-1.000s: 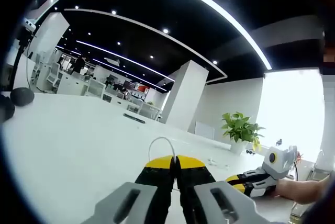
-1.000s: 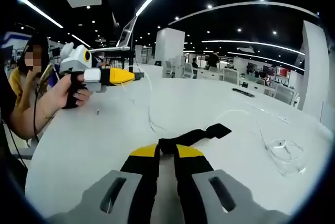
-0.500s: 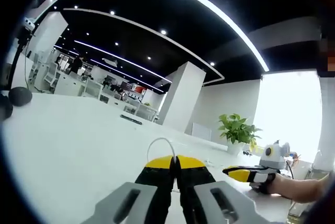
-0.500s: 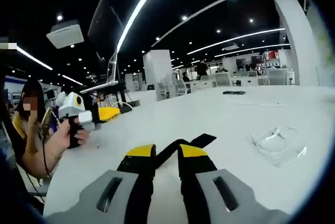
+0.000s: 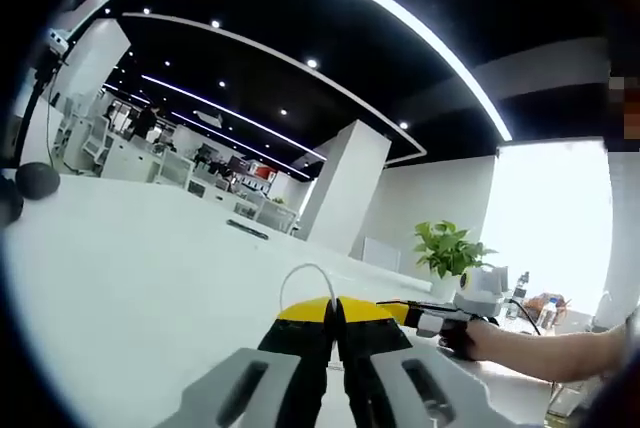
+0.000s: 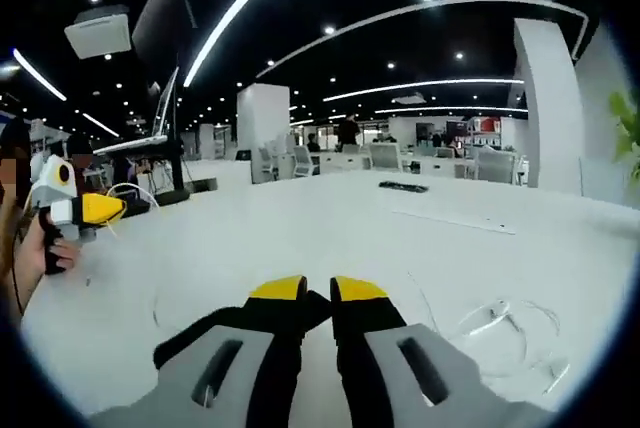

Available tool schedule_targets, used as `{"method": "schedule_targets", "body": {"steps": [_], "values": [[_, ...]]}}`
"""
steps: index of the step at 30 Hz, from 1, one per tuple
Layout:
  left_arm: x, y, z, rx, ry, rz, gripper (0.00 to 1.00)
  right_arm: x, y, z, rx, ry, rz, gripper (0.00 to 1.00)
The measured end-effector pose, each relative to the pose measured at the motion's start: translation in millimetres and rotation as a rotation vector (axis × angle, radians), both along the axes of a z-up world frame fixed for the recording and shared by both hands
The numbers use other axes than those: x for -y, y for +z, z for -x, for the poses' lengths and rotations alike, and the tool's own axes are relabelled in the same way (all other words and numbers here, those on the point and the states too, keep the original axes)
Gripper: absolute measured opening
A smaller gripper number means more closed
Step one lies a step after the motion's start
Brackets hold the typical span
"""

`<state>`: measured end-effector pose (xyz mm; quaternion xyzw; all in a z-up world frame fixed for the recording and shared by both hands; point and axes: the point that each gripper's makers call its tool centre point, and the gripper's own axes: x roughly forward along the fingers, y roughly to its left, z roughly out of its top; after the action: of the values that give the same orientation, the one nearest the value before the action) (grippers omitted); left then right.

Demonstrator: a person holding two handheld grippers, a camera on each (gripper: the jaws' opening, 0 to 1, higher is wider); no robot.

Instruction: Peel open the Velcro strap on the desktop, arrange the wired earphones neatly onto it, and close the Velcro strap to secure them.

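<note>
Currently, the left gripper (image 5: 334, 308) is held low over the white desktop (image 5: 130, 268) with its 2 yellow-tipped jaws pressed together, clamped on a thin white earphone cable (image 5: 305, 273) that loops up in an arch just above the tips. In the right gripper view this same gripper (image 6: 112, 208) sits near the desktop's left edge, held in a person's hand (image 6: 35, 248), with the white cable (image 6: 125, 191) curling from its tip.

The right gripper (image 6: 317, 298) has its 2 jaws nearly closed, pinching the black Velcro strap (image 6: 185, 343); the strap trails from between the jaws down to the left, lying on the desktop (image 6: 330, 223) beside the gripper body. In the left gripper view this gripper (image 5: 400, 310) reaches in from the right, gripped by a hand (image 5: 480, 340); what it holds cannot be made out there.

More of the white earphone wire (image 6: 500, 320) lies in loose coils on the desktop to the right of the right gripper, apart from the strap.

A small dark flat object (image 6: 403, 187) rests near the far edge of the desktop. A potted green plant (image 5: 450, 251) stands beyond the desktop's far right end.
</note>
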<state>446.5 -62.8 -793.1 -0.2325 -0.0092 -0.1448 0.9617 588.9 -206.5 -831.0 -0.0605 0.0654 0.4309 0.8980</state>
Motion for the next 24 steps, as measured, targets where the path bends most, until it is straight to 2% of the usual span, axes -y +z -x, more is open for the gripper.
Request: {"method": "schedule_targets", "body": {"steps": [4, 9, 17, 24], "values": [[-1, 1.2, 0.4, 0.004, 0.001, 0.012, 0.05, -2, 1.1, -2, 0.009, 0.013, -0.001, 0.13], [2, 1.2, 0.0, 0.007, -0.007, 0.000, 0.05, -3, -4.8, -1, -0.025, 0.017, -0.001, 0.10], [4, 0.8, 0.5, 0.007, -0.012, -0.009, 0.05, -12, -9.7, 8, 0.027, 0.069, 0.068, 0.04], [5, -0.6, 0.6, 0.005, -0.010, -0.028, 0.05, -19, -15.6, 14, 0.034, 0.118, 0.106, 0.04]]}}
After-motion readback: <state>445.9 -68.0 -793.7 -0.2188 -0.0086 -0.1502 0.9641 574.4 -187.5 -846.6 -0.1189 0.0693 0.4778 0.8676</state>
